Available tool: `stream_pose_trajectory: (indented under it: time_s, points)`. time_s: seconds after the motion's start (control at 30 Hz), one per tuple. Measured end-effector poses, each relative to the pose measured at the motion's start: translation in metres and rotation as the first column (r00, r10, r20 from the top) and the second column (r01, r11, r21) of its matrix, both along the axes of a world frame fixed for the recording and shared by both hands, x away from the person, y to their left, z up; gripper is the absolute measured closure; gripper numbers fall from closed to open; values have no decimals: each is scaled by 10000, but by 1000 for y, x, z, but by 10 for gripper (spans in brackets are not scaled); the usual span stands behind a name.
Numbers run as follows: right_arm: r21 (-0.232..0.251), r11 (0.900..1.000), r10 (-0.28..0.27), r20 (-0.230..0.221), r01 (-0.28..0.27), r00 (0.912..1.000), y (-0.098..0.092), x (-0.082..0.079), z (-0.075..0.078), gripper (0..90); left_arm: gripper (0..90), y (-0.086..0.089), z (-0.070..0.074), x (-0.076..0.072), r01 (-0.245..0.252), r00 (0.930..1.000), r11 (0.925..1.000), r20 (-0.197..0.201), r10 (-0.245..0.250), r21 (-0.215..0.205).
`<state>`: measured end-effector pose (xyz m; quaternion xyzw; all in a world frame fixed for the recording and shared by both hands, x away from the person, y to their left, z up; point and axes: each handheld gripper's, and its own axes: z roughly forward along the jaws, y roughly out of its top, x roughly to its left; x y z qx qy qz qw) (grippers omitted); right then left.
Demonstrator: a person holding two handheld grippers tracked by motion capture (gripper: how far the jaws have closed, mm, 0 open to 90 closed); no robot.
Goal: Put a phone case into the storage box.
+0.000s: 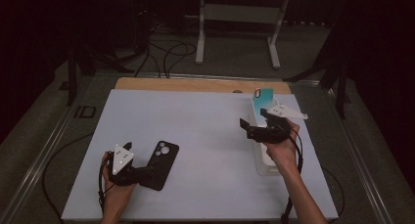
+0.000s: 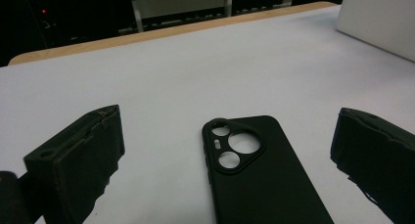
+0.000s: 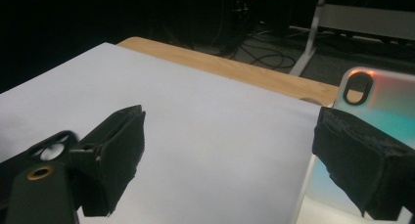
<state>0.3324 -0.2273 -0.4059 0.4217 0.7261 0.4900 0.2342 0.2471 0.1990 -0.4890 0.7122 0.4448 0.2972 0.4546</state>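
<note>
A black phone case [image 1: 163, 160] lies flat on the white sheet [image 1: 205, 136], camera cut-outs facing up. My left gripper [image 1: 147, 171] is at its near end. In the left gripper view the black case [image 2: 259, 175] lies between the open jaws of my left gripper [image 2: 228, 123], and neither jaw touches it. A teal phone case [image 1: 264, 97] leans tilted at the far end of a clear tray [image 1: 268, 166]. My right gripper [image 1: 253, 119] hovers open just left of that case. In the right gripper view, my right gripper [image 3: 230, 121] has the teal case [image 3: 381, 99] behind its right jaw.
The sheet covers a wooden table whose bare far edge [image 1: 195, 83] shows. A metal frame [image 1: 235, 23] and cables [image 1: 171, 50] are on the dark floor beyond. A pale box side [image 2: 381, 23] stands at the far right in the left gripper view.
</note>
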Motion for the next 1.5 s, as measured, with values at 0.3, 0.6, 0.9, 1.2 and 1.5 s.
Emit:
stream_pose_trajectory:
  time_s: [0.3,0.6,0.9,1.2,1.5]
  points:
    - [-8,10000,90,334,-90,9994,-3,-28,-12,125,3,-2,-1,0,47,9999,9999,-99,-46,94]
    - [-3,9979,651,211,-651,9977,-8,-46,-28,97,3,-3,-1,0,132,9998,9999,-164,-131,41]
    - [139,9988,457,707,-468,9964,-17,-64,-43,97,3,-4,-1,0,263,9990,9996,-360,-260,76]
    - [104,9993,347,1118,-361,9931,-17,-71,-52,97,3,-13,-2,1,622,9953,9978,-759,-601,246]
    - [69,9997,247,950,-255,9952,-19,-70,-54,98,2,-23,0,5,788,9818,9951,-1774,-671,595]
